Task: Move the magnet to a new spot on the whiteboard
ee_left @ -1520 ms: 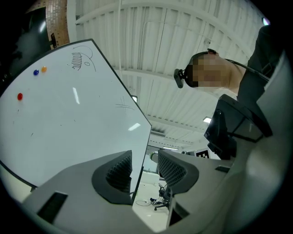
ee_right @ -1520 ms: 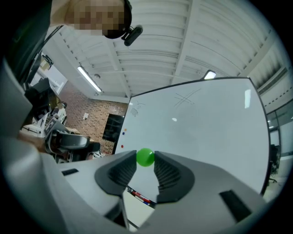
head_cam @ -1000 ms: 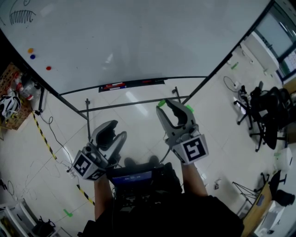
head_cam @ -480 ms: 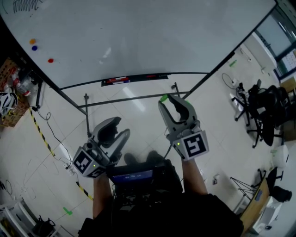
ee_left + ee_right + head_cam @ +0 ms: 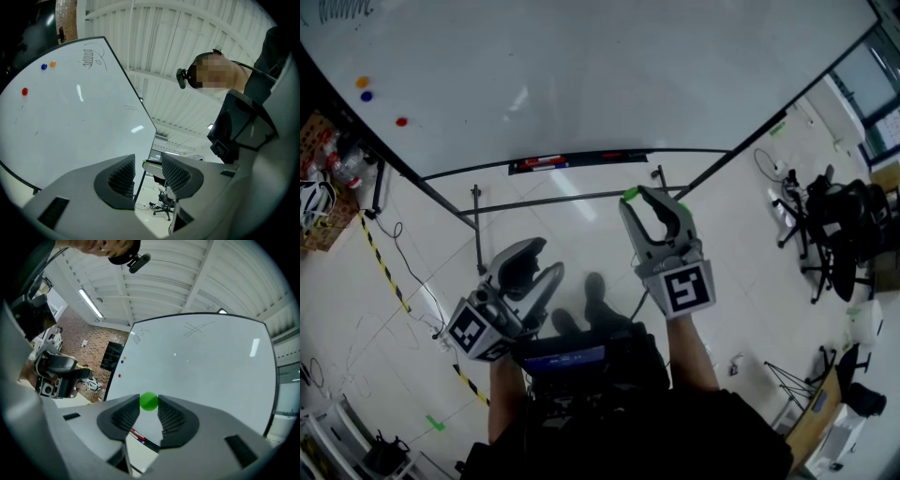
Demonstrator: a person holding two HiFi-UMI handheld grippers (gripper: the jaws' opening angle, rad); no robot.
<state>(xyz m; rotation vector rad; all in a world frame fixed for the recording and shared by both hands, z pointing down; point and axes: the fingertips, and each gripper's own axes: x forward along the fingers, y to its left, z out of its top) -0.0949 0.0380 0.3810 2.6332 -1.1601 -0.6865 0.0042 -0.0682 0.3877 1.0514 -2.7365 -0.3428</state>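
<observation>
The whiteboard [image 5: 609,66] fills the top of the head view, well ahead of both grippers. My right gripper [image 5: 654,202] is held up in front of it, shut on a small green magnet [image 5: 149,401] pinched between its fingertips; the magnet's green [image 5: 629,195] shows at the jaw tip in the head view. An orange magnet [image 5: 362,82], a blue magnet [image 5: 366,96] and a red magnet [image 5: 401,121] stick to the board's left part. My left gripper [image 5: 538,263] hangs lower at the left, open, with nothing between its jaws [image 5: 147,165].
A marker tray [image 5: 577,160] with pens runs along the board's lower edge, above the stand's black bars [image 5: 572,201]. Office chairs [image 5: 834,225] stand at the right. A basket with a helmet [image 5: 321,211] and striped floor tape [image 5: 384,267] lie at the left.
The right gripper has stayed in front of the board with the green magnet in its jaws. The view has shifted slightly and a foot now shows on the floor between the grippers.
</observation>
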